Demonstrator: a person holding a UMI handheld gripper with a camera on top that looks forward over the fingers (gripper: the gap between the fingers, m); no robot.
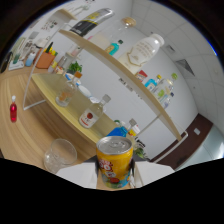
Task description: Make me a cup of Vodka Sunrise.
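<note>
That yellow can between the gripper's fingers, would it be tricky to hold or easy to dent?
The yellow can looks like thin metal, so a hard squeeze would probably dent it. Its smooth round wall may slip in the gripper. The tab looks unopened, so it is likely full and fairly heavy.

The wooden table (25,125) carries an empty glass (60,154) and a small red bottle (13,111). A lower shelf (55,90) holds a clear bottle (92,115) and another glass (65,95).

Can (115,161) between fingers of gripper (116,176); glass (60,155) just left on counter (20,135); clear bottle (93,115) beyond; small bottle (13,111) far left.
</note>
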